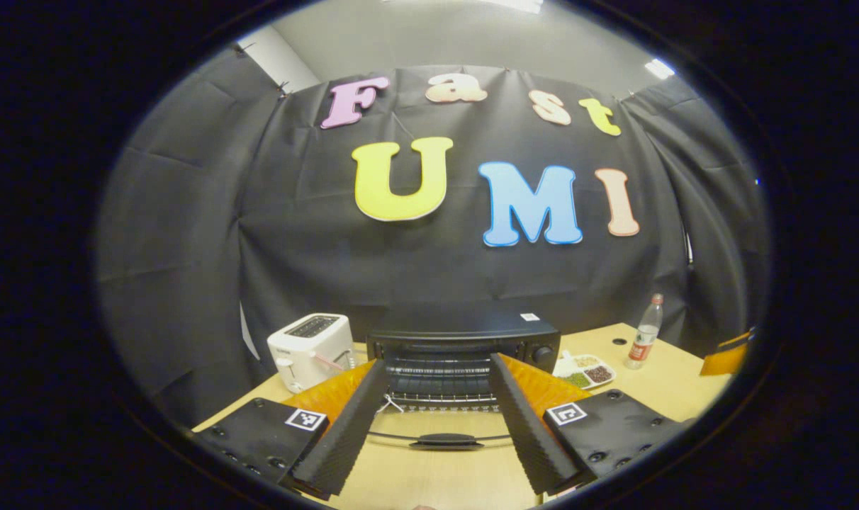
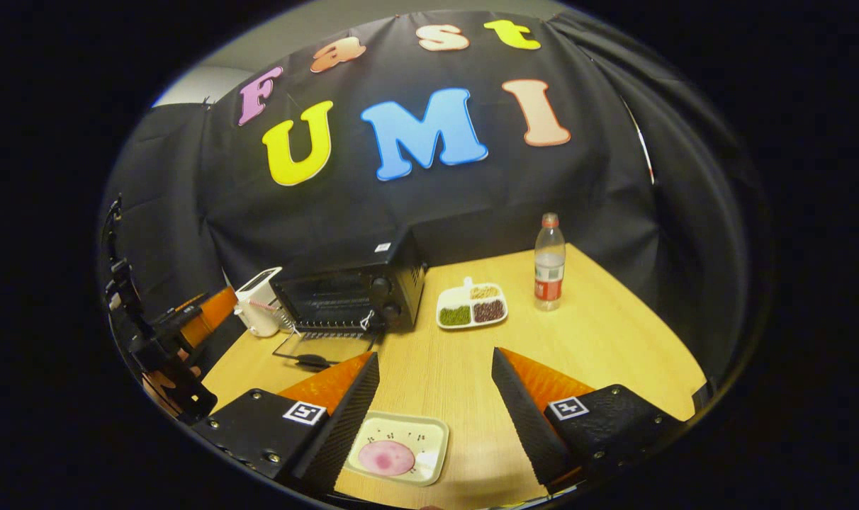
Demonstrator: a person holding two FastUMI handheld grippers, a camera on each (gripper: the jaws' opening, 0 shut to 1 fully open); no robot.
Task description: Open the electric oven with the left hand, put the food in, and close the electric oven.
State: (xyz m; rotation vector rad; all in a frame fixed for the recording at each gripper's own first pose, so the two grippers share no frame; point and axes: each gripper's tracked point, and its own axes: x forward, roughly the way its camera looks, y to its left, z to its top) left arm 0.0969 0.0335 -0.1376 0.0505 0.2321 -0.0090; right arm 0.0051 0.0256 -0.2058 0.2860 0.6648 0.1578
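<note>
The left gripper (image 1: pixel 436 418) is spread wide and holds nothing, its two fingers framing the oven (image 1: pixel 463 352) straight ahead. The oven's glass door (image 1: pixel 444 435) lies folded down flat toward the gripper, handle nearest, with the wire rack visible inside.

The right gripper (image 2: pixel 435 404) is also wide and empty, hovering over one plate of food (image 2: pixel 395 448), a pink round piece on a cream tray lying between its fingers near the left one.

One toaster (image 1: pixel 310 350) stands just left of the oven. To the oven's right sit one divided dish (image 2: pixel 471 307) with three fillings and one bottle (image 2: pixel 549 263). Nothing lies between plate and oven on the table (image 2: pixel 614 333).
</note>
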